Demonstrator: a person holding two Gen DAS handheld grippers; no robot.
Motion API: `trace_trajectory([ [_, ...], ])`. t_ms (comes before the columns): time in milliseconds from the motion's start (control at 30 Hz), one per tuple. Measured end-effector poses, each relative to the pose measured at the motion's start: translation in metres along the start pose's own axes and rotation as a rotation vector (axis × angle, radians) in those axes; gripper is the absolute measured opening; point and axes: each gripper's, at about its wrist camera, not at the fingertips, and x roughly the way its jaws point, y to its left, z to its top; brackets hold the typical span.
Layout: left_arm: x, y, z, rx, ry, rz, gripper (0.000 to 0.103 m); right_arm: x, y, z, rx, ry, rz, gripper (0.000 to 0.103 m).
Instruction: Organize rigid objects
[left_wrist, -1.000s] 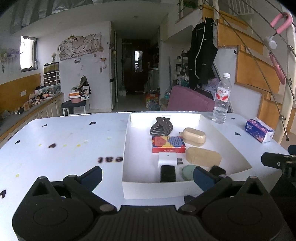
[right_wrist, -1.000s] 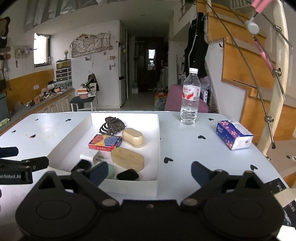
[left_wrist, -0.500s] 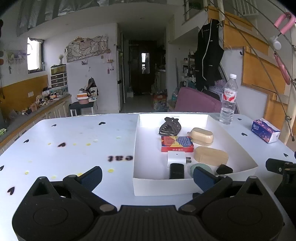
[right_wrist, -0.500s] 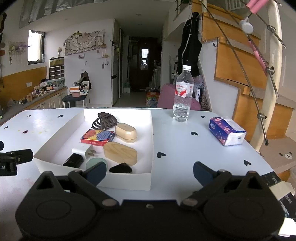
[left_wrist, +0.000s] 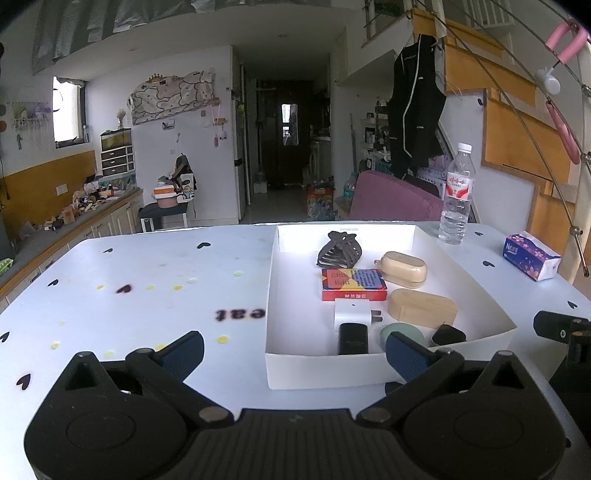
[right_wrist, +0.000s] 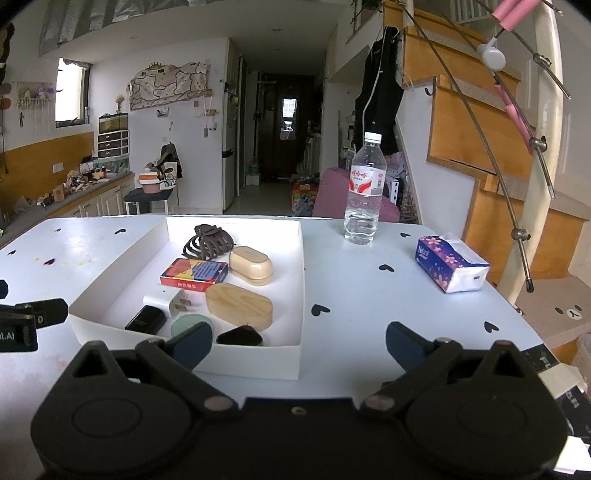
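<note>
Hovering at the table's (right_wrist: 369, 273) near edge, the left gripper (left_wrist: 293, 350) and right gripper (right_wrist: 299, 341) gape empty; every rigid item already lies in the white tray (right_wrist: 301, 266), so retreat level, clear of its front wall.

White walls (left_wrist: 207, 155), dark hallway (left_wrist: 288, 140), wooden staircase (right_wrist: 476, 122)
</note>
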Motion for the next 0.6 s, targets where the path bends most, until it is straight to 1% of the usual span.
trace_trajectory([
  [600, 0.0031, -0.0002, -0.0022, -0.001, 0.008, -0.002, 0.103, -0.0033, -0.0006, 0.0006, -0.007, -0.001, -0.004, 0.101],
])
